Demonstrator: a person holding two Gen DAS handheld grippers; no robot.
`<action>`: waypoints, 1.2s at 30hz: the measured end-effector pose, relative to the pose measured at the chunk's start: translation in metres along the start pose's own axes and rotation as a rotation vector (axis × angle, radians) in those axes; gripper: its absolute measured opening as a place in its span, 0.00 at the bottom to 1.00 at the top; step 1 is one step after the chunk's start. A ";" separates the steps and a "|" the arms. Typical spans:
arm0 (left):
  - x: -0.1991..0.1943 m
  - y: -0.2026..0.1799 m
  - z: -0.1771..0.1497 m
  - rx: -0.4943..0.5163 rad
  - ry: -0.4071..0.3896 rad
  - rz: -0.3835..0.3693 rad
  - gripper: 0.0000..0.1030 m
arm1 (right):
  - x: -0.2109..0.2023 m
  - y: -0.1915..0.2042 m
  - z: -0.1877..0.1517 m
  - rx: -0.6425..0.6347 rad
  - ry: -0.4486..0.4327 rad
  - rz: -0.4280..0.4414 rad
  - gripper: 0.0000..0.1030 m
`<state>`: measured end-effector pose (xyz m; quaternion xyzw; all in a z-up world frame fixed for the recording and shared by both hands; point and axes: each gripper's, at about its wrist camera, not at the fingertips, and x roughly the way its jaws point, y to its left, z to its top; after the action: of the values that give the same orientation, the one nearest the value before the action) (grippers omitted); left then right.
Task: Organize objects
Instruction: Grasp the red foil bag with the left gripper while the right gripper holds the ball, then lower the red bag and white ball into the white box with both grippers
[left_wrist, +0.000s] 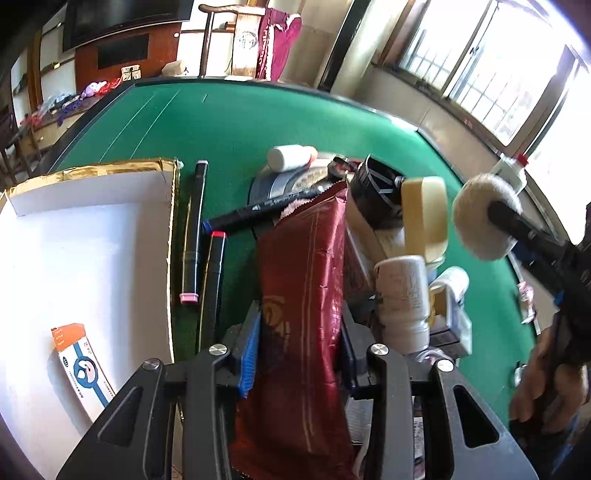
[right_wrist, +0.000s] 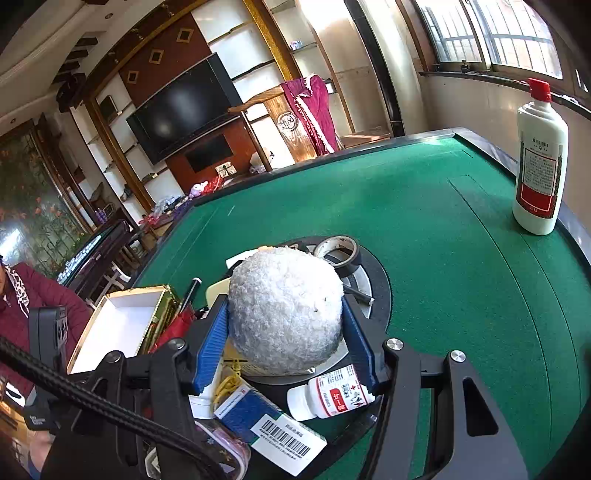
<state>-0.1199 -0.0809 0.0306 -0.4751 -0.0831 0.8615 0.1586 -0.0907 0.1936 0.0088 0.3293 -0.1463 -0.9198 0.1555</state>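
A long dark red foil packet (left_wrist: 306, 295) with gold lines runs up the middle of the left wrist view, clamped between the blue pads of the left tool (left_wrist: 300, 354), its serrated top edge toward a cluttered heap. A fluffy white ball (right_wrist: 286, 310) fills the centre of the right wrist view, pinched by the right tool (right_wrist: 286, 343).

At left, an open white box (left_wrist: 92, 258) with gold-foil edges holds an orange and blue carton (left_wrist: 79, 369). Just right of the box, three black markers (left_wrist: 194, 229) lie on the green tabletop (left_wrist: 229, 125). A white pill bottle (right_wrist: 332, 397) lies on its side at lower centre.
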 end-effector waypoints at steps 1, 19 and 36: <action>-0.002 0.003 0.000 -0.011 -0.006 -0.010 0.28 | 0.000 0.001 0.000 -0.002 -0.002 0.001 0.56; 0.002 -0.003 -0.001 0.021 0.024 0.096 0.19 | 0.004 0.012 -0.009 -0.036 0.021 0.026 0.56; -0.048 0.038 0.011 -0.074 -0.094 -0.146 0.19 | -0.001 0.039 -0.013 -0.110 0.004 0.067 0.56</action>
<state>-0.1131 -0.1329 0.0634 -0.4323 -0.1564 0.8654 0.1993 -0.0743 0.1560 0.0140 0.3170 -0.1063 -0.9200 0.2044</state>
